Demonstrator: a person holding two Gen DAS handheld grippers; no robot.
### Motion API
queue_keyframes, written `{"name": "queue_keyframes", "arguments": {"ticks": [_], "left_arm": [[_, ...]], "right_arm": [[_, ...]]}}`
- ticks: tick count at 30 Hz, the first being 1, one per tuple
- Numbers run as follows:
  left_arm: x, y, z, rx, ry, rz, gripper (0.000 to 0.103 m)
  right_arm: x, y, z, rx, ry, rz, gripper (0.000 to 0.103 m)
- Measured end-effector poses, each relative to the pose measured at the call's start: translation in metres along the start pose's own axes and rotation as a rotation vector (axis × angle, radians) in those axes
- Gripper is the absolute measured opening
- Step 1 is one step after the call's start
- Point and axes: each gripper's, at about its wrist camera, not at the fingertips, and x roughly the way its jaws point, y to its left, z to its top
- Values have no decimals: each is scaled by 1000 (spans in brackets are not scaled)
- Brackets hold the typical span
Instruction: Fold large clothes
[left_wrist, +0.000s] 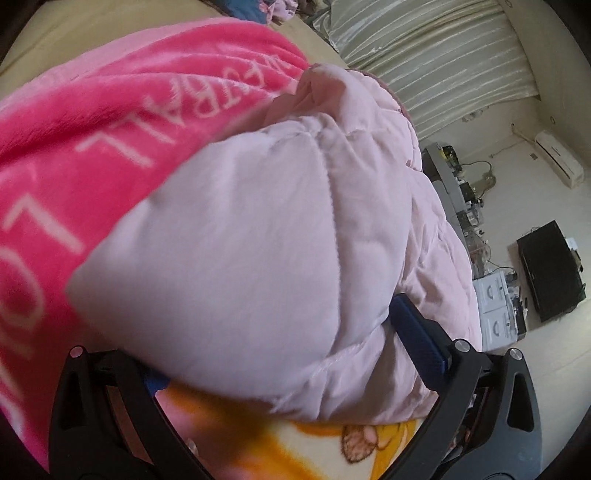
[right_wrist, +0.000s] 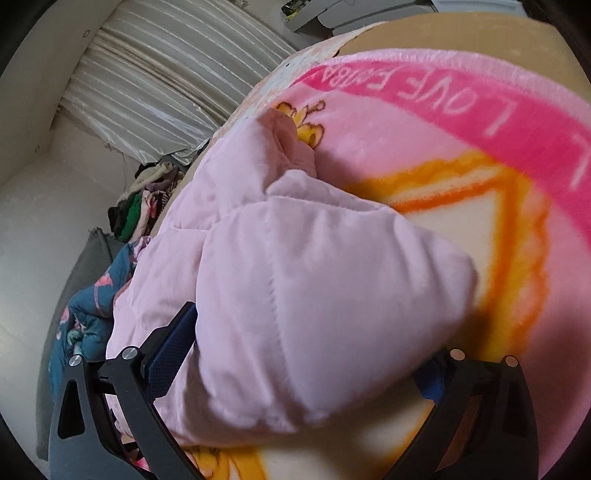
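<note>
The left gripper (left_wrist: 280, 332) has its jaws spread wide, one blue pad (left_wrist: 417, 332) showing at 4 o'clock and the other mostly hidden at 8 o'clock. A padded corner of the one pale pink quilted jacket (left_wrist: 240, 229) sits between them; whether the pads press on it I cannot tell.

The right gripper (right_wrist: 306, 354) likewise stands wide around another bulging corner of the same jacket (right_wrist: 295, 288), with a blue pad (right_wrist: 173, 343) at 8 o'clock lying against the fabric. Whether it grips is unclear.

The jacket lies bunched on one pink fleece blanket (right_wrist: 406, 147) with a hot-pink border, white lettering and orange-yellow cartoon print, spread over a bed.

In the right wrist view, at 9 o'clock beyond the jacket, lie one teal floral garment (right_wrist: 92, 306) and a heap of mixed clothes (right_wrist: 144, 199), too tangled to count.

One pale curtain (left_wrist: 424, 59) hangs at 1 o'clock in the left wrist view. At 3 o'clock are one wall air conditioner (left_wrist: 557, 158), one black screen (left_wrist: 550, 269) and two white boxes (left_wrist: 495, 310).
</note>
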Motion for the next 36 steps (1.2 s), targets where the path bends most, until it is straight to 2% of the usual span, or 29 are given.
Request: {"name": "queue_keyframes", "arguments": {"ticks": [1, 2, 3, 5, 6, 8, 10, 16, 19, 26, 36], "left_arm": [[1, -2, 0, 5, -2, -1, 94], [2, -3, -1, 5, -5, -9, 88], [2, -2, 0, -2, -9, -29, 74], [-1, -9, 0, 14, -31, -66, 52], [-4, -16, -2, 44, -45, -53, 42], [-14, -37, -5, 151, -87, -12, 32], [-24, -52, -7, 213, -117, 8, 28], [-70, -95, -22, 386, -195, 6, 25], [-95, -105, -35, 445, -219, 5, 25], [-130, -96, -73, 476, -223, 37, 25], [-169, -65, -132, 487, -201, 68, 25]], "right_arm": [[0, 2, 0, -11, -3, 2, 97], [0, 4, 0, -24, -8, 2, 88], [-2, 8, 0, -53, -13, 8, 81], [-8, 18, 0, -113, -32, 26, 53], [-13, 26, 0, -155, -46, 29, 48], [-21, 42, -2, -236, -74, 20, 35], [-33, 61, -5, -341, -116, 8, 31], [-87, 116, -27, -634, -240, 0, 26], [-114, 126, -45, -698, -254, 5, 26], [-155, 116, -91, -707, -253, -16, 26], [-204, 71, -144, -649, -223, -27, 26]]}}
